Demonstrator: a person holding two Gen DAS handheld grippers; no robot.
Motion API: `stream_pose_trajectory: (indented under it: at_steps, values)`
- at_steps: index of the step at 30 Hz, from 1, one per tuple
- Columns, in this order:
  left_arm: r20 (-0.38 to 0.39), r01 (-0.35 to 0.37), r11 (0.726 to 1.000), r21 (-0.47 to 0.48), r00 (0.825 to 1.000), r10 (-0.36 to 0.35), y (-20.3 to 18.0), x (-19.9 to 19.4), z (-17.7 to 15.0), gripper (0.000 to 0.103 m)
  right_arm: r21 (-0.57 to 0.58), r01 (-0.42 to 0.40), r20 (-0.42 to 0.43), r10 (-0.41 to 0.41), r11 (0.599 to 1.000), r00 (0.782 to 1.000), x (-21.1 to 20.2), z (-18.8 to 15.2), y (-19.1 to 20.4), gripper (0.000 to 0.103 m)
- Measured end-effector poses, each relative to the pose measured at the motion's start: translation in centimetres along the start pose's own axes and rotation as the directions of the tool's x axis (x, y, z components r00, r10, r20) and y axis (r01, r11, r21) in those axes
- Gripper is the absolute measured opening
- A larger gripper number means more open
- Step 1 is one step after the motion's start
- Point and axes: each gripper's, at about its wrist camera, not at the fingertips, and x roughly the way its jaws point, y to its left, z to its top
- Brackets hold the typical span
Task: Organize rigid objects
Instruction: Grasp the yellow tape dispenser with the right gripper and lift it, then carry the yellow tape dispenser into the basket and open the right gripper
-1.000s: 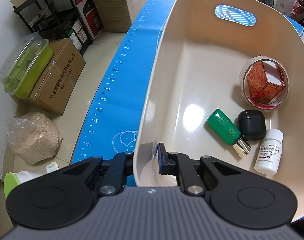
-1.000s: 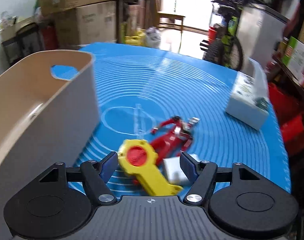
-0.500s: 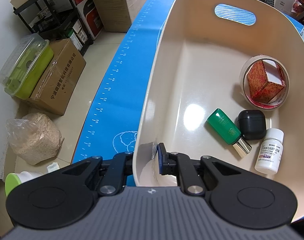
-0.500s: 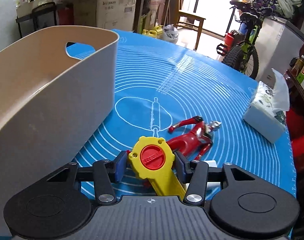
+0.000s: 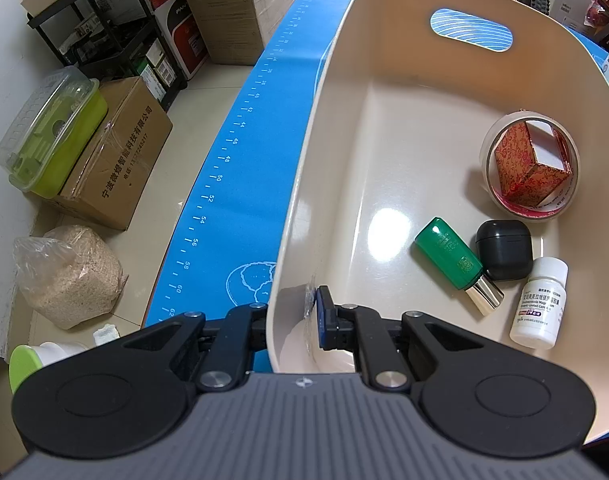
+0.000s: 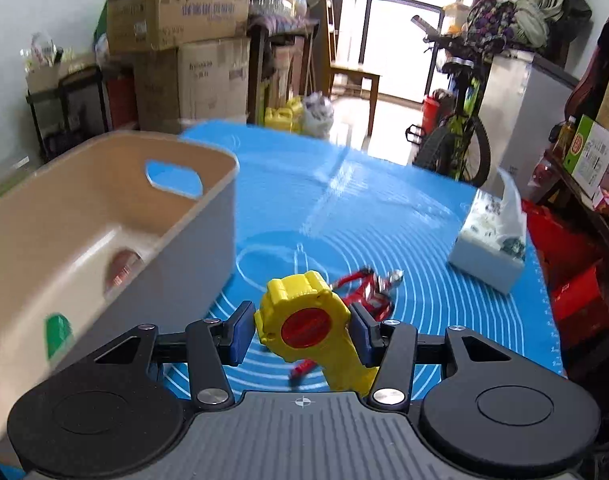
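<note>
My left gripper is shut on the near wall of the beige basket, one finger inside and one outside. On the basket's floor lie a green bottle, a black case, a white pill bottle and a red patterned box standing inside a tape roll. In the right wrist view, my right gripper is shut on a yellow toy with a red disc, held above the blue mat. Right of the basket, a red figure lies on the mat behind the toy.
A tissue pack sits at the mat's right side. A bicycle and stacked cardboard boxes stand beyond the table. On the floor to the left are a cardboard box, a green lidded container and a bag of grain.
The right gripper's pads closed on the yellow toy, then lifted it off the mat; the red figure stays behind. The left gripper and basket have not moved.
</note>
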Motion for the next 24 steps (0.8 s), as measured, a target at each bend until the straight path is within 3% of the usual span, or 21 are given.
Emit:
stream_pose_trajectory:
  at_steps: [13,24]
  values:
    - [0.001,0.005,1.000,-0.002,1.000,-0.005,-0.1,0.1,0.0,0.015,0.085,-0.026,0.135,0.015,0.996,0.991,-4.1,2.0,0.2,0.056]
    - [0.002,0.006,1.000,-0.003,1.000,-0.006,-0.1,0.1,0.1,0.015,0.022,-0.106,0.234,0.098,0.994,0.967,-6.0,6.7,3.9,0.056]
